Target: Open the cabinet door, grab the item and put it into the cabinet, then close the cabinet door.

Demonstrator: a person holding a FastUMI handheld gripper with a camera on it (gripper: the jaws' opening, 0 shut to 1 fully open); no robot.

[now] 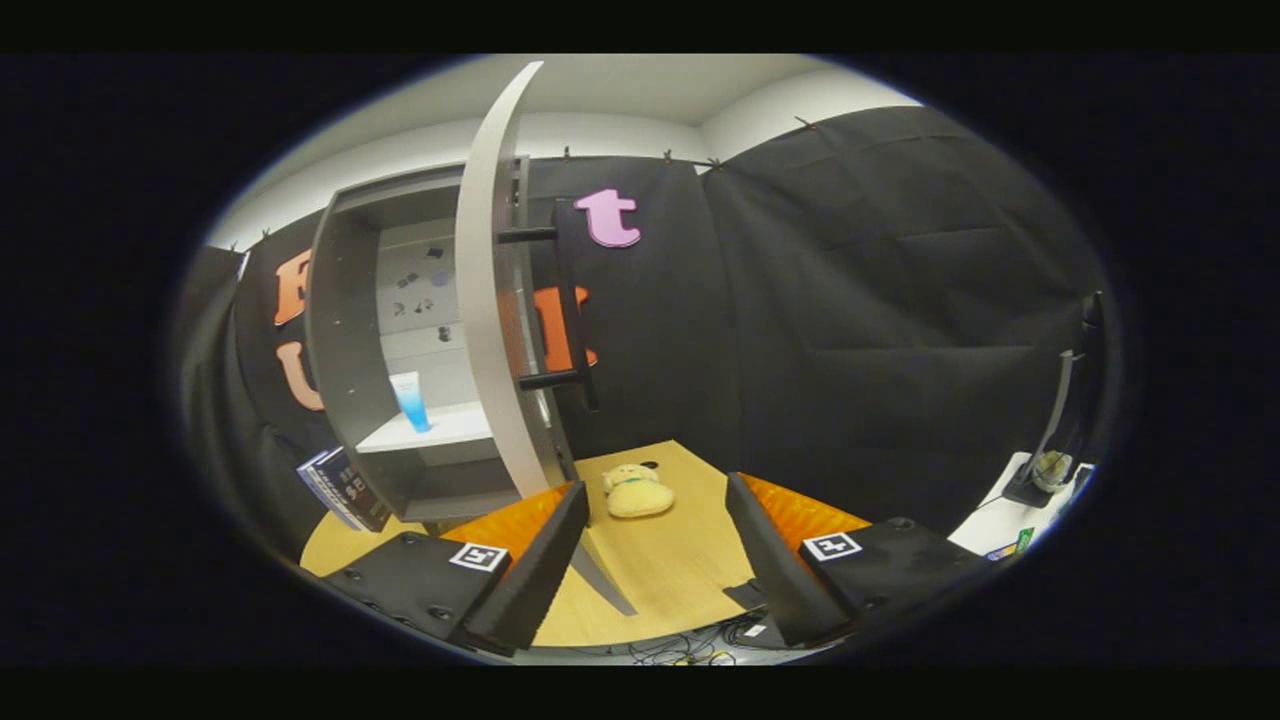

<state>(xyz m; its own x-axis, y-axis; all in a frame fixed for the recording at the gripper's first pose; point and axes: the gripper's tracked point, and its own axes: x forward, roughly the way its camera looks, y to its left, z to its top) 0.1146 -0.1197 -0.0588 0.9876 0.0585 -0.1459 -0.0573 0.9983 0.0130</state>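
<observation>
Two fingers spread wide, nothing between them; my gripper (655, 560) hangs over the wooden tabletop (660, 580). Plush toy (637, 490) lies on the table just ahead of the fingertips, at 12 o'clock, untouched. Cabinet (345, 350) stands at 10 o'clock with its door (490, 300) swung open, edge-on to me, black bar handle (572, 305) on the far face. Blue-and-white tube (411, 400) upright on the inner shelf. Books (340, 488) lean beside the cabinet base.

Tube (411, 400) on cabinet (345, 340) shelf; plush toy (637, 491) perhaps just right of door (487, 300).
</observation>
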